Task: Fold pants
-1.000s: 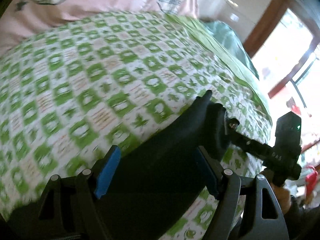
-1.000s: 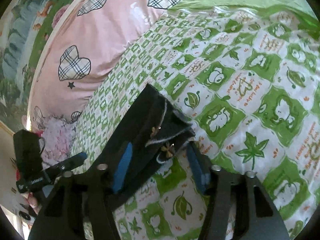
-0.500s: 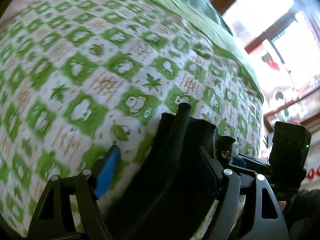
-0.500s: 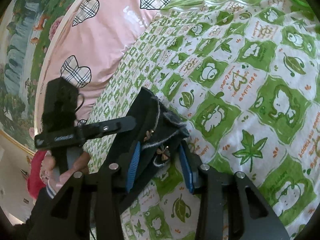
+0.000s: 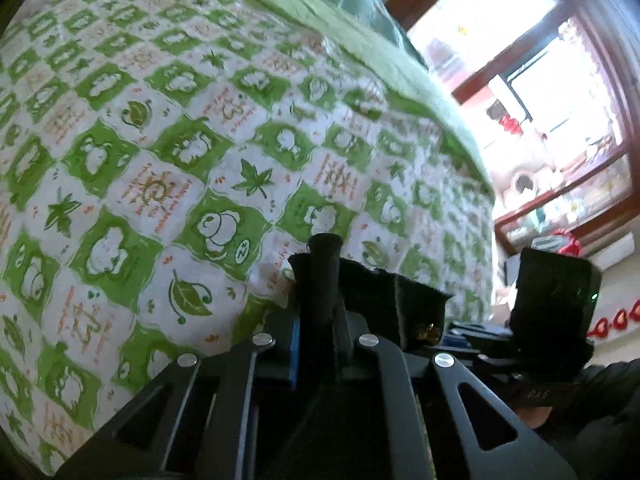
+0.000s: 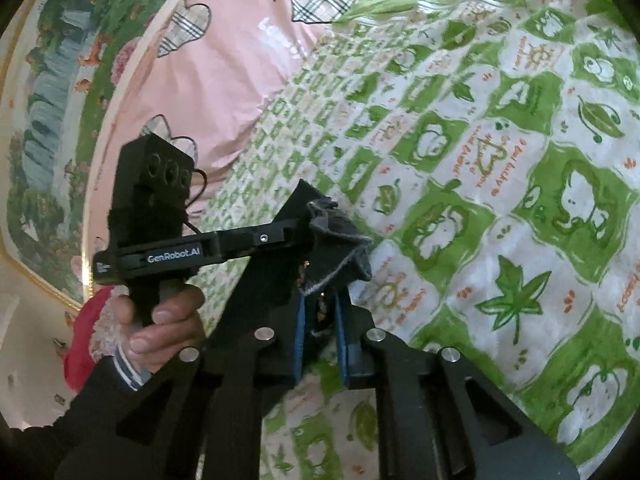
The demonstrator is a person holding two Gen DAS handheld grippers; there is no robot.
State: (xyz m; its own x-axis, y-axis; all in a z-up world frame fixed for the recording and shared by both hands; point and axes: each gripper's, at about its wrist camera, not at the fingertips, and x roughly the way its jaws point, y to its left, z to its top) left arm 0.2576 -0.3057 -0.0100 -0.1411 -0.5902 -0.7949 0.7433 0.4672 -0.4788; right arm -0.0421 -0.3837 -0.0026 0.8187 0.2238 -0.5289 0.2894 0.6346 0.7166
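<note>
Black pants (image 6: 316, 236), seemingly pinched twice

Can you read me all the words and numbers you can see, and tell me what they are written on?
"GenRobot.AI": white letters on the black bar of the left tongs, seen by the right camera.
Pale letters on the pink pillow: too blurred to read.
Orange writing in the white squares of the bedsheet: mostly too small and blurred to read.
Faint marks on the right tongs' handle: not clear enough to read.
Small white print beside "GenRobot.AI": too tiny.
</note>
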